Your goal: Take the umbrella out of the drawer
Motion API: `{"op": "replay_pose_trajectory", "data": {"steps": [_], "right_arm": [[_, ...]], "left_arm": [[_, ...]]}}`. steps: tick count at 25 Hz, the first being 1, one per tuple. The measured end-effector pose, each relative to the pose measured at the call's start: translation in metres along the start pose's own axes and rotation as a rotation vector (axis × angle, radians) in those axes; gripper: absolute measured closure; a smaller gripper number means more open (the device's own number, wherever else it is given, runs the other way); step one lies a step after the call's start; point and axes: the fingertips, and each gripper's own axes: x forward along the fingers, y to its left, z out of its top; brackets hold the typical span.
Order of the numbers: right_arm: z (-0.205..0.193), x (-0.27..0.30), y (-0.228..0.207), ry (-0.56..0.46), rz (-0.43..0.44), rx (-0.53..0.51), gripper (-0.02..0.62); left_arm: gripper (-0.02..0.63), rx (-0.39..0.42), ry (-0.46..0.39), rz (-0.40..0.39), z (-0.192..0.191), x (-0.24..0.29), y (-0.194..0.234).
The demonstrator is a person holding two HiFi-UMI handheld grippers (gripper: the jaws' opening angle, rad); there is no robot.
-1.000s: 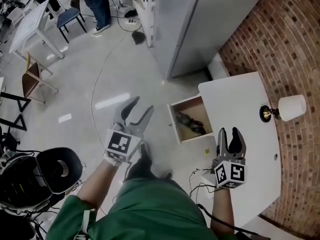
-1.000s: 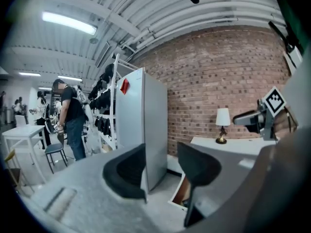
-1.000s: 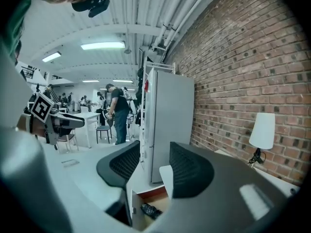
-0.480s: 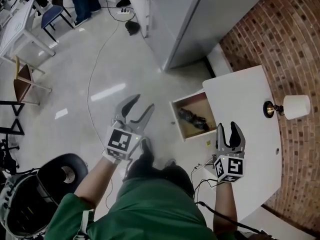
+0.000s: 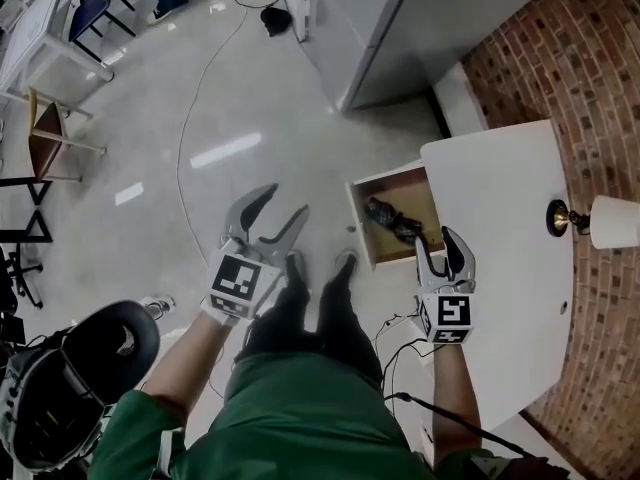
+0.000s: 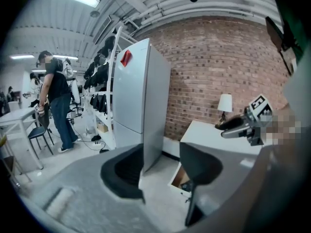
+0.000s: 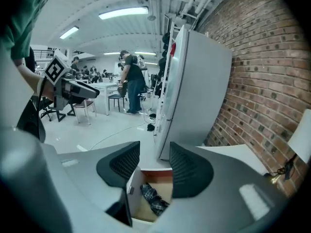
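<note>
Where the head view looks down, the floor [image 5: 250, 98] takes most of the picture and gives wide room at the left of the drawer, crossed only by a thin cable [image 5: 185, 138]. A tall grey cabinet [image 5: 400, 18] stands beyond, with its corner near the far side of the drawer, and the brick wall [image 5: 580, 68] closes the right side. The white desk [image 5: 500, 228] stands against this wall with a lamp [image 5: 612, 221] near its far right edge. The drawer [image 5: 362, 223] is pulled out from the left edge of the desk over the floor, and its top is open. The person's shoes [image 5: 345, 263] stand just beside its front panel.

The left hand-held gripper [image 5: 287, 200] hangs over the floor, apart from the drawer. Its jaws are spread and have just been opening, and only floor and cabinet show between them. The right hand-held gripper [image 5: 437, 238] is over the near right corner of the drawer, at the desk's edge. Its jaws are also apart and pinch nothing; in the right gripper view the drawer shows below them.

The umbrella [image 5: 395, 220] lies folded on the bottom of the drawer. Its long axis runs diagonally, from the far front corner toward the near side by the desk. Which end is the handle I cannot tell.
</note>
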Motion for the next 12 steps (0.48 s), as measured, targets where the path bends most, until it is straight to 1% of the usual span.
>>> {"op": "replay_pose_trajectory", "data": {"steps": [5,9,12], "right_arm": [[-0.049,0.039,0.018,0.108,0.114,-0.059,0.419],[-0.097,0.061,0.025,0.206,0.163,-0.114,0.419],[-0.137,0.081,0.025,0.283,0.189,-0.144,0.411]], "left_arm": [[0.368,-0.009,0.05,0.013,-0.025,0.016,-0.007],[0.366,-0.041,0.09,0.035,-0.042,0.021,-0.011],[0.365,-0.056,0.105,0.043,-0.054,0.027,-0.016]]}}
